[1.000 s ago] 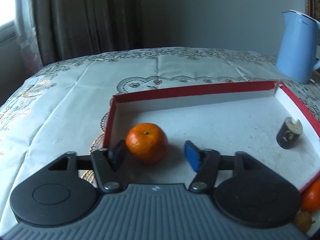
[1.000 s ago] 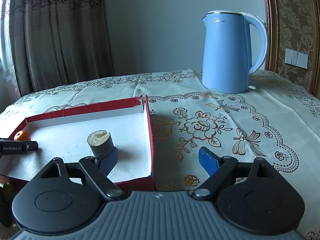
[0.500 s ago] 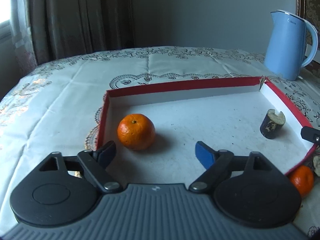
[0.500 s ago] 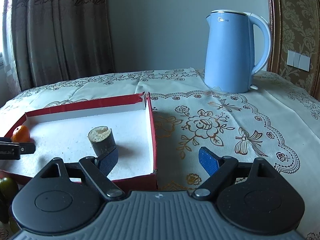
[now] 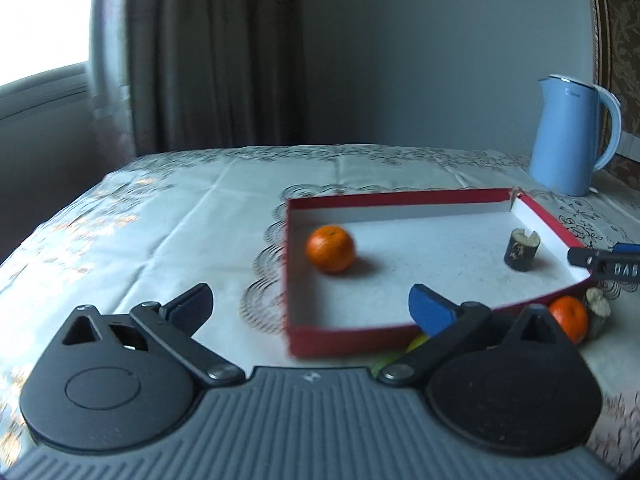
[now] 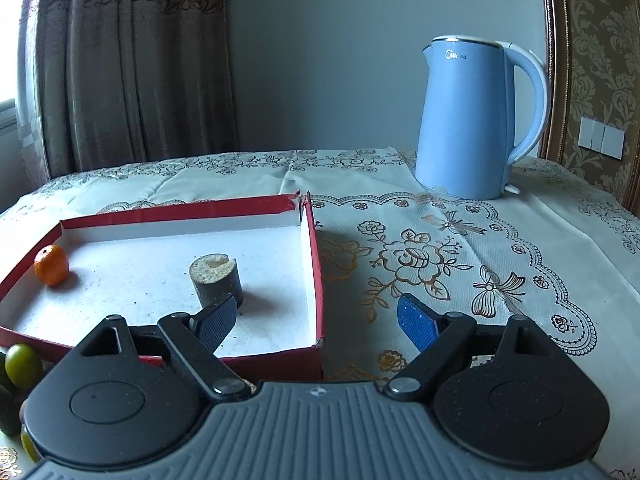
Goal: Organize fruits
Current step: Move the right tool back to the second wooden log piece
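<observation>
A red-rimmed white tray (image 5: 400,197) (image 6: 176,210) lies on the table. An orange (image 5: 331,248) (image 6: 51,265) sits in its left part. A dark sugarcane stub (image 5: 521,254) (image 6: 217,280) stands in its right part. My left gripper (image 5: 310,307) is open and empty, pulled back before the tray's near-left corner. My right gripper (image 6: 316,320) is open and empty over the tray's near-right corner; its tip shows in the left wrist view (image 5: 604,261). A second orange (image 5: 569,318) lies outside the tray's near edge.
A blue kettle (image 6: 476,120) (image 5: 572,136) stands at the back right. Green fruits (image 6: 22,366) lie in front of the tray at the left of the right wrist view. A pale brown fruit (image 5: 599,304) lies beside the outside orange. Curtains hang behind.
My left gripper has let go of the orange in the tray, then backed away and up to the left. My right gripper has risen slightly.
</observation>
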The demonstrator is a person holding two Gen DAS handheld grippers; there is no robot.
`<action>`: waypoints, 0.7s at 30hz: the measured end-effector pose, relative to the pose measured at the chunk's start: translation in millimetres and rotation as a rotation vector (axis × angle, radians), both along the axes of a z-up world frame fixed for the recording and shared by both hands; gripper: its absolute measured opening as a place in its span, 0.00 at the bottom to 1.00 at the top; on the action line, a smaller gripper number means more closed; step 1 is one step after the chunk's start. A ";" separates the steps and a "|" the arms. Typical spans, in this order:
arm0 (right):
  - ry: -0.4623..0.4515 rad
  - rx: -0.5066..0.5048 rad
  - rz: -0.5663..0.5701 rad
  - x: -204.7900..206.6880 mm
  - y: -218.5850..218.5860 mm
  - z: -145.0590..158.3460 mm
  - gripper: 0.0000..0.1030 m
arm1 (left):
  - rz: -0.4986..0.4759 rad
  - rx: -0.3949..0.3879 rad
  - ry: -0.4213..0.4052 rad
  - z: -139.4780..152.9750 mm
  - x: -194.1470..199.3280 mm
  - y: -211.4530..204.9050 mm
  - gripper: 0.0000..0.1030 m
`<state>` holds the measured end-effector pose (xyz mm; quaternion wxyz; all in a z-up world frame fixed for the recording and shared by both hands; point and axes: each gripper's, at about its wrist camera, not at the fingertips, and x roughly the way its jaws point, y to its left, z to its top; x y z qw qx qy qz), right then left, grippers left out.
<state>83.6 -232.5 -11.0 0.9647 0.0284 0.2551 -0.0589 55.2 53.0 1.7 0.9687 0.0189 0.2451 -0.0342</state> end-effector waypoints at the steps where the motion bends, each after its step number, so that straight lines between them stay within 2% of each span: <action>1: -0.003 0.004 0.002 -3.0 -0.6 0.8 0.85 | 0.011 -0.006 0.012 -2.7 -3.1 5.1 1.00; 6: -0.018 -0.015 -0.007 -34.0 -5.5 -0.4 0.85 | 0.064 -0.023 0.099 -20.7 -8.6 29.5 1.00; 9: -0.021 -0.031 -0.009 -50.9 -8.1 -3.2 0.85 | 0.067 -0.057 0.119 -25.4 -8.0 37.4 1.00; 12: -0.011 -0.056 0.023 -63.8 -4.6 -4.2 0.85 | 0.065 -0.049 0.126 -29.1 -6.9 37.3 1.00; 17: 0.001 -0.162 0.129 -75.9 18.6 -5.2 0.85 | 0.061 -0.024 0.146 -37.6 -4.5 33.8 1.00; 21: 0.024 -0.244 0.170 -73.2 38.3 -12.2 0.85 | 0.055 -0.016 0.155 -40.7 -2.3 32.4 1.00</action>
